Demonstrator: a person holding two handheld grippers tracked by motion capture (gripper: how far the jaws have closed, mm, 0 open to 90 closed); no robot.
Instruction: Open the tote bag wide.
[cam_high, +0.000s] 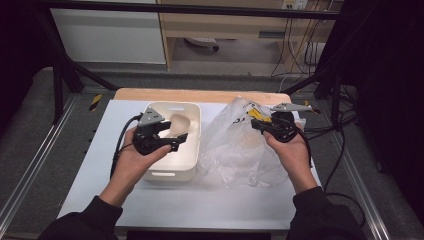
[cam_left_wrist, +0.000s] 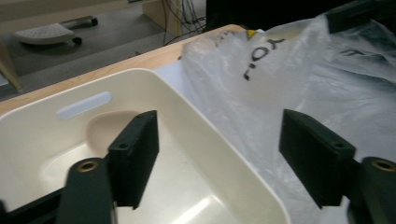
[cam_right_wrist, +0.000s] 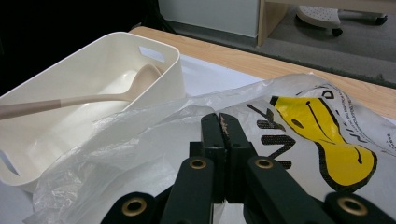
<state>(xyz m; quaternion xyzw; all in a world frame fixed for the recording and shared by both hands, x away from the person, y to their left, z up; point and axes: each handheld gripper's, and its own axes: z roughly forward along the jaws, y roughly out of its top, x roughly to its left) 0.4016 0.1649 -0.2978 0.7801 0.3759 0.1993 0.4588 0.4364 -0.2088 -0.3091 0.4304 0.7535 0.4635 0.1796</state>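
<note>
A white table surface (cam_high: 210, 200) with a light wooden far edge is seen from the high view. On it, left of centre, a cream plastic bin (cam_high: 192, 150) with rounded corners and slot handles is placed; its walls are smooth and glossy. Just to its right, touching the bin's side, a thin translucent plastic bag (cam_high: 235, 150) is lying crumpled and wrinkled. Black lettering and a yellow shape outlined in black are printed on the bag (cam_right_wrist: 327, 140); the letters are distorted by folds and cannot be read with confidence. Inside the bin a beige spoon (cam_right_wrist: 93, 98) with a rounded matte bowl and a long handle is resting, its bowl toward the far end.

The left gripper (cam_high: 175, 141) is held over the bin, its jaws spread wide with nothing between them. The right gripper (cam_high: 256, 123) is held over the bag; in the right gripper view its jaws are pressed together, and whether bag film is pinched between them cannot be told.
</note>
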